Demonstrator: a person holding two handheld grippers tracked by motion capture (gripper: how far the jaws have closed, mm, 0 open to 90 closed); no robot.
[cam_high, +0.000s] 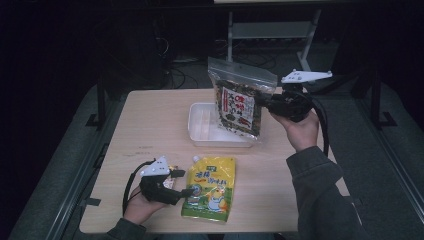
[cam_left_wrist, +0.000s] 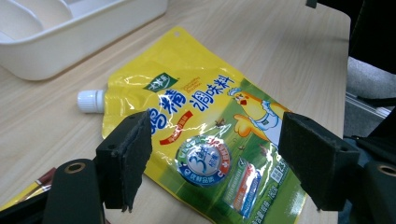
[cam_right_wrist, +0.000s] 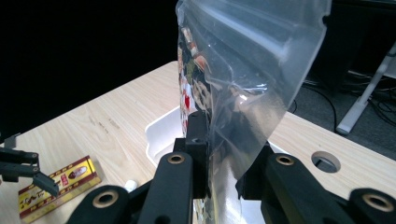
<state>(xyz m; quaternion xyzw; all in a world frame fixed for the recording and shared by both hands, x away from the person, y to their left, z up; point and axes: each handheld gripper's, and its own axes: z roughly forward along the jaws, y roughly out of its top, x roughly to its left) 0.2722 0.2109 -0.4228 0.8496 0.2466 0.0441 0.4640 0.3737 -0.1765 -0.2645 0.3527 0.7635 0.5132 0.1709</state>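
Clear zip-top bag (cam_high: 239, 97) of dark dried food with a red and white label, held upright in the air above the white tray (cam_high: 202, 131), which sits toward the far edge of the worktop (cam_high: 150, 120), near its middle. The right gripper (cam_high: 264, 101) has its jaws closed on the bag's side edge; in the right gripper view the pads pinch the clear film (cam_right_wrist: 247, 70), not the filled part. The grip is therefore thin and off-centre, so the bag may swing, twist or slide out of the pads, and would then likely land across the tray's far or right rim instead of inside it. The bag looks taller than the tray is deep, so a straight descent could leave it standing or tipping over the wall; a tilt on lowering seems advisable.

Yellow spouted pouch (cam_high: 210, 187), lying flat near the near edge of the worktop, white cap (cam_left_wrist: 90, 101) toward the tray. The left gripper (cam_high: 182, 182) sits at the pouch's left edge with its jaws wide apart and holding nothing. A closing there may only scrape the glossy, flat film or push the pouch sideways. A small red and yellow packet (cam_right_wrist: 58, 185) lies just beside this gripper and could be nudged.
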